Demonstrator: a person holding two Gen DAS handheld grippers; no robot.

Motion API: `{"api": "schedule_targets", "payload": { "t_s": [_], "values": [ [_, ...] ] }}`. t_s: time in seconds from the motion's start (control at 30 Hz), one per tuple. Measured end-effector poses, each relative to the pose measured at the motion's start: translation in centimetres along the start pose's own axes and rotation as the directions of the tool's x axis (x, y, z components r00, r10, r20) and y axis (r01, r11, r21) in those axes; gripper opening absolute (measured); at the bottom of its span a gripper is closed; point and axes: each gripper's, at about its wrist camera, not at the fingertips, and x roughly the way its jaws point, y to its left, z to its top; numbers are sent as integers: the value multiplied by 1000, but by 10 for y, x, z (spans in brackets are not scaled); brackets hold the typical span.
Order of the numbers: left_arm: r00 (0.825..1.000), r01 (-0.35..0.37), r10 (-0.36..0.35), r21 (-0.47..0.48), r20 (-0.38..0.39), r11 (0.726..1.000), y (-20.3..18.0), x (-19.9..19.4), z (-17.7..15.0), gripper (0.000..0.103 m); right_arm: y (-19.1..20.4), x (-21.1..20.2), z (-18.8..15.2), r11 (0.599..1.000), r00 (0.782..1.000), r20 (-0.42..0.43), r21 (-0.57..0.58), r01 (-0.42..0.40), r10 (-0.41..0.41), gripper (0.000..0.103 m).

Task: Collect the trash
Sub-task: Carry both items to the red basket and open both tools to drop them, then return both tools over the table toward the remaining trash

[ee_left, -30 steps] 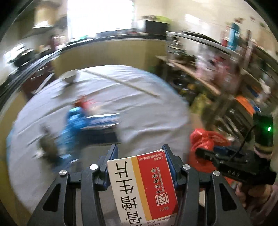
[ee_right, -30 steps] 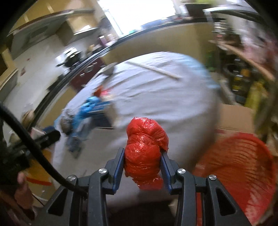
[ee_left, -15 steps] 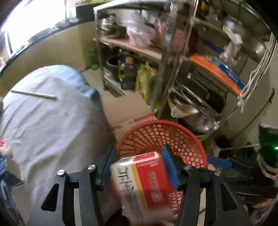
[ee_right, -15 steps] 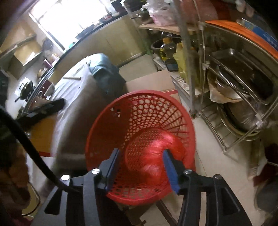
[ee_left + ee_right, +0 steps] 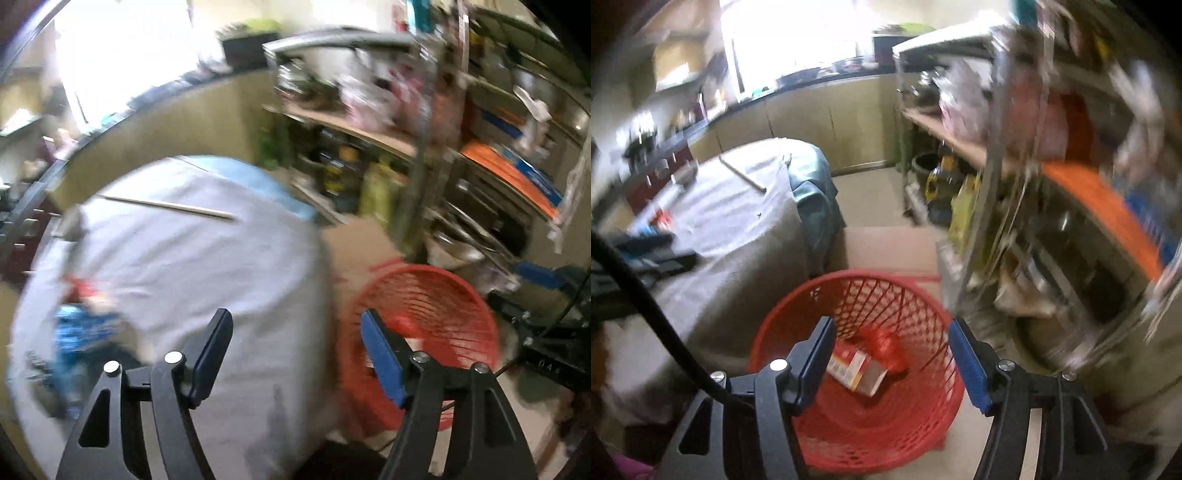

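Both the left gripper [image 5: 295, 350] and right gripper [image 5: 890, 354] are opening, empty, above the red basket [image 5: 923, 295] holding the carton [image 5: 857, 371] and red bag [image 5: 884, 345].

My right gripper [image 5: 890, 354]: black frame, blue pads. Red lattice-mesh basket [image 5: 798, 325] under it; inside, red-and-white carton [image 5: 855, 369] with yellow stripe, red plastic bag [image 5: 882, 345]. Far left, pale grey tablecloth [image 5: 746, 236] over teal cloth [image 5: 816, 195]. Right, orange panel [image 5: 1097, 195] on shelf.

Daylight from the window [image 5: 122, 55] at eleven o'clock blows out white. Everything beyond my fingers smears with motion blur. Edges bend and darken.
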Motion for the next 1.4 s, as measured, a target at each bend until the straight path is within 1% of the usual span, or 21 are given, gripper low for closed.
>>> {"api": "schedule_targets", "payload": {
  "t_s": [0.03,0.07,0.1,0.2,0.23,0.33,0.57,1.1,1.4],
  "values": [
    [999,-42,42,-5,20,999,10,-9,-2,78,17,-3,8,998,999,4,-44,35,-35,67],
    [995,-88,89,-12,38,996,21,-18,-5,82,28,-4,12,996,998,7,-75,56,-55,67],
    [992,-119,120,-19,45,993,28,-23,-8,83,37,-5,16,993,998,12,-99,69,-68,67],
    [985,-165,167,-45,51,985,49,-34,-18,84,75,-11,26,972,993,46,-202,117,-110,67],
    [984,-170,173,-57,47,984,56,-37,-21,84,90,-15,28,963,992,58,-239,125,-114,67],
    [981,-184,189,-90,40,979,75,-44,-32,84,117,-20,30,945,991,77,-300,130,-112,67],
    [973,-220,226,-122,39,968,91,-52,-49,84,150,-18,34,929,992,76,-351,120,-99,67],
    [969,-238,245,-199,11,951,124,-55,-68,84,181,-16,43,910,995,64,-402,99,-80,67],
    [961,-272,274,-260,-28,927,150,-55,-87,84,207,-14,44,898,998,50,-436,59,-41,67]
  ]
}}
